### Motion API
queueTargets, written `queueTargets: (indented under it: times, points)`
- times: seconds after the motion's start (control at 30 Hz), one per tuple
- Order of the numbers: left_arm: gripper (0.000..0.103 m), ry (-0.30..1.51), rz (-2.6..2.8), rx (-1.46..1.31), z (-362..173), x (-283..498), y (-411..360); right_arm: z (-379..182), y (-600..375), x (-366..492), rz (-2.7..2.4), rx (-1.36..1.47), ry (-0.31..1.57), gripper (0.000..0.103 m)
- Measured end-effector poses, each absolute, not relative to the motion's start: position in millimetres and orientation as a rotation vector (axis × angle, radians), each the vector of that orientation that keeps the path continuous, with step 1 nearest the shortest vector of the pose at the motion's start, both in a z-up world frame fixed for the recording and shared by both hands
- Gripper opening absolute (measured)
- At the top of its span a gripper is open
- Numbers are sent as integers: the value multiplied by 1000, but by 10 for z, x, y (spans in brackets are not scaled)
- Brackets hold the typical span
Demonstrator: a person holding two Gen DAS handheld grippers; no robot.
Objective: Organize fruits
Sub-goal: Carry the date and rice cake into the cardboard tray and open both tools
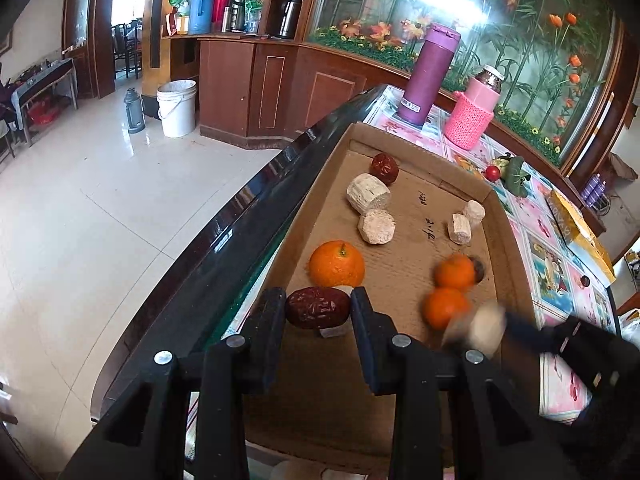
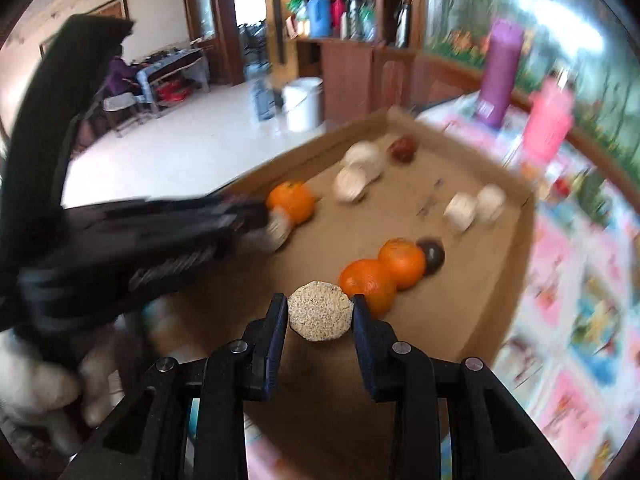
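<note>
A shallow cardboard tray (image 1: pixel 404 240) lies on the table. My left gripper (image 1: pixel 318 308) is shut on a dark red date (image 1: pixel 317 307) at the tray's near left, just in front of a large orange (image 1: pixel 337 263). My right gripper (image 2: pixel 320 312) is shut on a pale sugarcane piece (image 2: pixel 320 311) just above the tray, near two small oranges (image 2: pixel 384 270). In the left wrist view it shows blurred at the right (image 1: pixel 486 326). Several more sugarcane pieces (image 1: pixel 368 194) and a second date (image 1: pixel 384 168) lie at the tray's far end.
A purple flask (image 1: pixel 430 74) and a pink bottle in a knit sleeve (image 1: pixel 476 108) stand beyond the tray on the flowered tablecloth (image 1: pixel 556 264). A small tomato and vegetables (image 1: pixel 506 172) lie to the right. The table's dark edge (image 1: pixel 224 236) drops to the tiled floor on the left.
</note>
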State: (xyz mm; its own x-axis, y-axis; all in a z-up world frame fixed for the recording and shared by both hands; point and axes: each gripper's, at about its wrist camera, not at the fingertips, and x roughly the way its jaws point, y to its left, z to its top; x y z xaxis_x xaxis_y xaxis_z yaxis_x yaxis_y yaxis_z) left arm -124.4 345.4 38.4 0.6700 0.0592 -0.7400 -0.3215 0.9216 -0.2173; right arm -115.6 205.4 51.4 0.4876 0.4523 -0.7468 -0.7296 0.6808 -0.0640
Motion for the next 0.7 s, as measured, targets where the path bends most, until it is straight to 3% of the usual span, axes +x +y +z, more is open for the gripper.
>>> queueTargets:
  times: [0.07, 0.23, 0.7]
  points:
    - [32, 812, 221, -346, 388, -1249, 3454, 594, 2068, -1146, 656, -461, 656, 35]
    - [32, 811, 221, -344, 382, -1240, 3451, 871, 1662, -989, 707, -227, 706, 35]
    - [32, 831, 213, -314, 352, -1219, 3299, 375, 1722, -1144, 719, -332, 852, 36]
